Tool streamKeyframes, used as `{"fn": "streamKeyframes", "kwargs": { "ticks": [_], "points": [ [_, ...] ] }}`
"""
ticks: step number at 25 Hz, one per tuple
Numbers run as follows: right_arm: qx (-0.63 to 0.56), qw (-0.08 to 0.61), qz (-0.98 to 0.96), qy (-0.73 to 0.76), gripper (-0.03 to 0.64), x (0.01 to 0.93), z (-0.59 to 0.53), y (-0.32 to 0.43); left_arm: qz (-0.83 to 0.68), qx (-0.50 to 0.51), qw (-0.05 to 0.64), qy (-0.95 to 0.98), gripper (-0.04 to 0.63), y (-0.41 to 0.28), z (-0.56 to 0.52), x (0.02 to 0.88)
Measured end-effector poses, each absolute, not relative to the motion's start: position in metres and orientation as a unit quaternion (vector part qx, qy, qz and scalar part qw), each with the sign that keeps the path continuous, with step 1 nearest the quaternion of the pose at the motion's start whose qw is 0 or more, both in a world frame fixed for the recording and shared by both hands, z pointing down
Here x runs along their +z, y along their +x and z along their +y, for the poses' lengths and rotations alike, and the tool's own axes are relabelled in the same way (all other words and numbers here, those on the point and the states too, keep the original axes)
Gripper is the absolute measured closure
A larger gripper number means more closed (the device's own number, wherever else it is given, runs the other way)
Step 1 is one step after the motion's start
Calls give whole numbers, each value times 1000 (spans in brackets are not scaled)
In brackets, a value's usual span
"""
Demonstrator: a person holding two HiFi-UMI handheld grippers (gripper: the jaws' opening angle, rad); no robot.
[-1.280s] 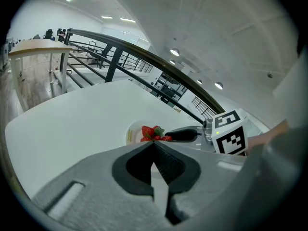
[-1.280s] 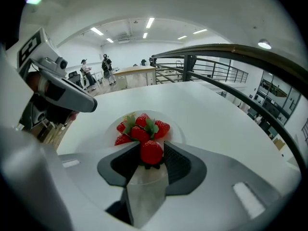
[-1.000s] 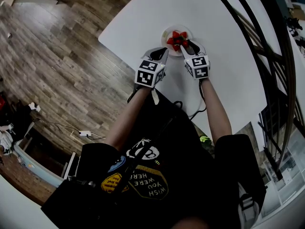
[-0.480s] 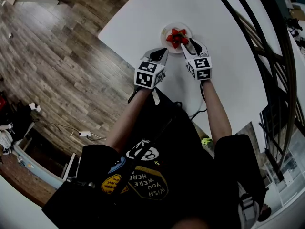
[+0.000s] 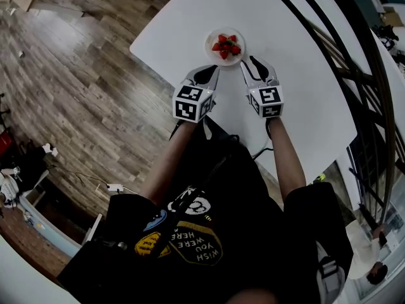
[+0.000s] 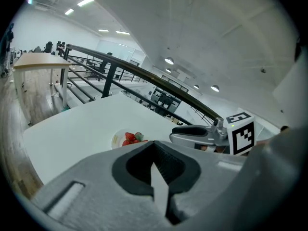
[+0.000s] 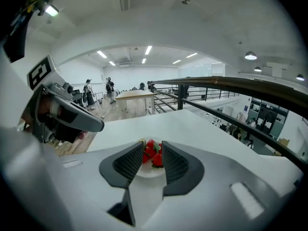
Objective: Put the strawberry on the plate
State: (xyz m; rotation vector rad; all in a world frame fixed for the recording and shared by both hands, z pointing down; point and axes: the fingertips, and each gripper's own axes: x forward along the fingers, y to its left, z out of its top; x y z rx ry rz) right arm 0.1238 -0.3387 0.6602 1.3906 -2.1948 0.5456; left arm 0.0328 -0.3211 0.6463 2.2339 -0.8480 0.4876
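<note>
Several red strawberries (image 5: 225,45) lie on a small white plate (image 5: 215,54) on the white table (image 5: 297,62). My right gripper (image 5: 253,63) hovers just short of the plate, on its near right. Its jaws are closing with nothing between them. Looking along the right gripper (image 7: 152,146), the strawberries (image 7: 153,154) and plate (image 7: 149,171) show through the gap, farther off. My left gripper (image 5: 207,75) is near the plate's near left side. Its jaws (image 6: 154,150) are shut and empty. From that view the strawberries (image 6: 131,138) sit ahead to the left.
The table's left edge (image 5: 149,59) drops to a wooden floor (image 5: 76,75). A dark curved railing (image 5: 345,56) runs along the right side. The person's arms and body fill the near part of the head view.
The right gripper has drawn back from the plate toward the person, leaving the strawberries on it. The left gripper also shifted back slightly.
</note>
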Motion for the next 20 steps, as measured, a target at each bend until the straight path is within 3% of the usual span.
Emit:
{"fn": "streamKeyframes", "kwargs": {
  "ticks": [11,20],
  "points": [
    [184,134,-803,551,572,575,-275,134,-326,172,288,884,594,49,-256,576],
    [194,111,-784,578,612,542,-223,139,-318,147,247,904,594,40,-235,536]
  ]
}}
